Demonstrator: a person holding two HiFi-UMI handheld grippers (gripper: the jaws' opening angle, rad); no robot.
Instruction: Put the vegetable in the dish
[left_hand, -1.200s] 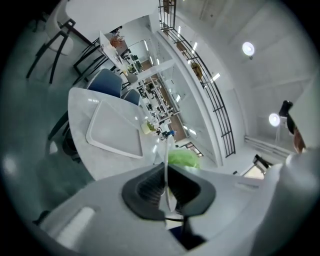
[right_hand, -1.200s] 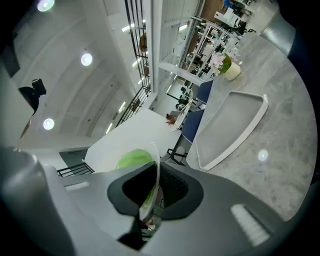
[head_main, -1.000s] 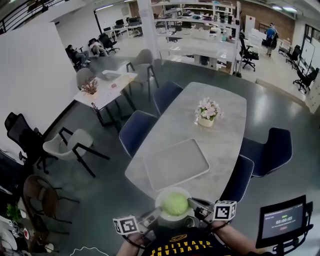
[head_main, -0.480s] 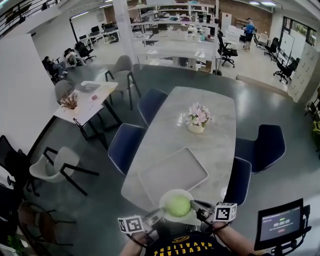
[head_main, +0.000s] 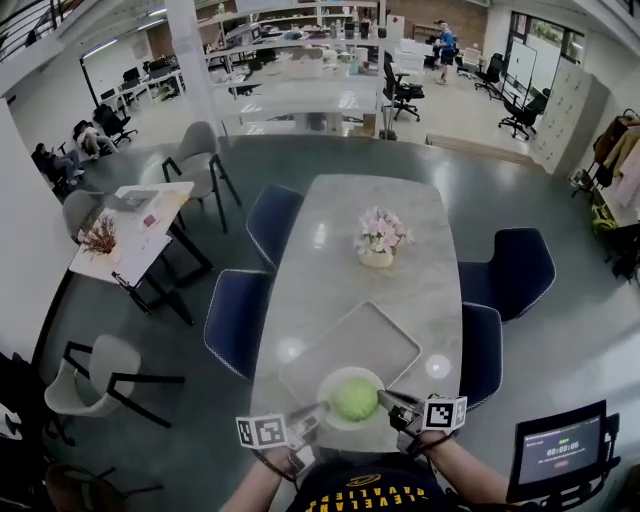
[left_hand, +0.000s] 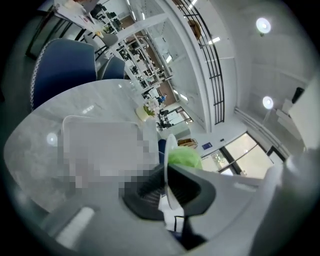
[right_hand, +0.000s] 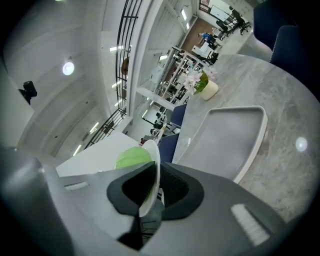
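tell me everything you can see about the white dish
The dish is a round, shallow white plate with a thin rim, smooth like ceramic or plastic. A round pale green vegetable sits in its middle. The left tool and the right tool are each shut on opposite sides of its rim. It is at the near end of the grey table, beside the tray; whether it rests there or is lifted cannot be told.

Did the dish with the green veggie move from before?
Yes, slightly forward: the dish now overlaps the tray's near edge; earlier it only just reached it.
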